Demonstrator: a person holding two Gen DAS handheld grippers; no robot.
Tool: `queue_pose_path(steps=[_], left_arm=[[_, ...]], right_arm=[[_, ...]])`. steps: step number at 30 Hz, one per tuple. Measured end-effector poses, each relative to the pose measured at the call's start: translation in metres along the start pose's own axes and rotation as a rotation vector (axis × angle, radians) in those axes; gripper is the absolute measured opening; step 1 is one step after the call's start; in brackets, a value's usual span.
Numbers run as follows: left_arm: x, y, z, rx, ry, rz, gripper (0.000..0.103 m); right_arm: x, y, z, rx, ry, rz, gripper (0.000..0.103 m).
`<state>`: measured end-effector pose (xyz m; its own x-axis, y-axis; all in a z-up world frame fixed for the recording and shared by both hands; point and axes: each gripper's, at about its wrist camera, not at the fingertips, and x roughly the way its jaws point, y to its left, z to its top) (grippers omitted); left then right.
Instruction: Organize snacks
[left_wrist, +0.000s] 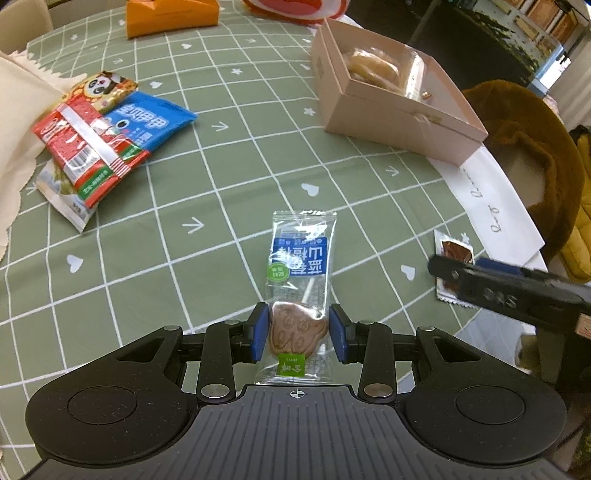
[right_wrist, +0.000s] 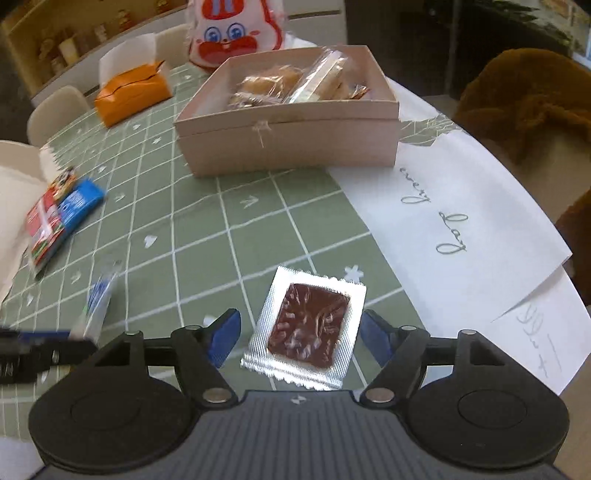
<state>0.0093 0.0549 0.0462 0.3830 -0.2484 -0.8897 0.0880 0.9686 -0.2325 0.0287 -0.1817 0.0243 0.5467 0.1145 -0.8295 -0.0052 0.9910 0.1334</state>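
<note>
One round table (left_wrist: 229, 155) fills both views, covered by a single green cloth with a white grid. On it, toward the far right, stands one pale pink cardboard box (right_wrist: 288, 147), lid off, holding several wrapped pastries and biscuits; the exact number cannot be told. One white paper sheet (right_wrist: 443, 206) with cursive lettering lies just beside the box, and a second sheet shows beneath its edge. One orange tissue pack (right_wrist: 129, 96) and one cartoon-printed bag (right_wrist: 236, 33) sit at the far side. On the left lies one pile of four snack packets (left_wrist: 99, 140): a red, a blue, a panda-printed and a white one, overlapping.

Two smaller snacks lie nearer. One clear lollipop wrapper (left_wrist: 299, 280) with a blue label holds a brown heart-shaped candy; the left gripper (left_wrist: 299, 332) is closed on it, both blue pads pressing the wrapper's sides. One silver foil sachet (right_wrist: 310, 328) with a dark brown window lies flat on the cloth between the fingers of the right gripper (right_wrist: 297, 336), whose jaws stand apart, neither pad touching the foil.
</note>
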Motion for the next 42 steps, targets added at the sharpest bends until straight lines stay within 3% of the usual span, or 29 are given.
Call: queue_pose_path(steps=[2,4,5,8,16,20,25,28,31,33,35,38,42], left_arm=[[-0.001,-0.001,-0.001,0.007,0.001,0.001,0.04],[-0.002,-0.002,-0.001,0.014,0.0,0.002,0.04],[-0.003,-0.002,-0.001,0.015,0.0,0.001,0.04],[-0.003,-0.005,0.0,0.02,0.001,0.0,0.04],[-0.002,-0.021,0.006,0.056,-0.008,-0.009,0.04],[-0.012,-0.026,0.016,0.043,-0.069,-0.053,0.04],[-0.055,-0.04,0.073,0.047,-0.265,-0.16,0.04],[-0.081,-0.052,0.124,0.07,-0.353,-0.195,0.04],[-0.092,-0.06,0.185,0.035,-0.404,-0.279,0.042],[-0.074,-0.067,0.222,0.019,-0.349,-0.347,0.044],[-0.037,-0.076,0.24,0.016,-0.234,-0.334,0.043],[0.011,-0.075,0.234,0.034,-0.151,-0.223,0.042],[0.026,-0.035,0.208,-0.036,-0.143,-0.208,0.042]], right_arm=[[0.003,0.01,0.0,-0.047,-0.01,-0.043,0.061],[0.002,0.022,-0.003,-0.146,-0.006,-0.049,0.059],[-0.001,0.026,-0.005,-0.179,-0.01,-0.037,0.047],[-0.015,0.031,-0.008,-0.23,-0.021,0.0,0.045],[-0.042,0.016,0.004,-0.187,-0.078,0.04,0.044],[-0.055,0.004,0.015,-0.155,-0.116,0.054,0.044],[-0.084,-0.007,0.052,-0.13,-0.219,0.103,0.044],[-0.103,-0.01,0.098,-0.148,-0.323,0.127,0.044],[-0.107,-0.01,0.147,-0.175,-0.382,0.144,0.053],[-0.099,-0.012,0.172,-0.162,-0.363,0.122,0.064],[-0.091,-0.016,0.179,-0.131,-0.348,0.108,0.065],[-0.079,-0.023,0.163,-0.096,-0.3,0.109,0.067],[-0.05,-0.024,0.127,-0.129,-0.197,0.046,0.068]])
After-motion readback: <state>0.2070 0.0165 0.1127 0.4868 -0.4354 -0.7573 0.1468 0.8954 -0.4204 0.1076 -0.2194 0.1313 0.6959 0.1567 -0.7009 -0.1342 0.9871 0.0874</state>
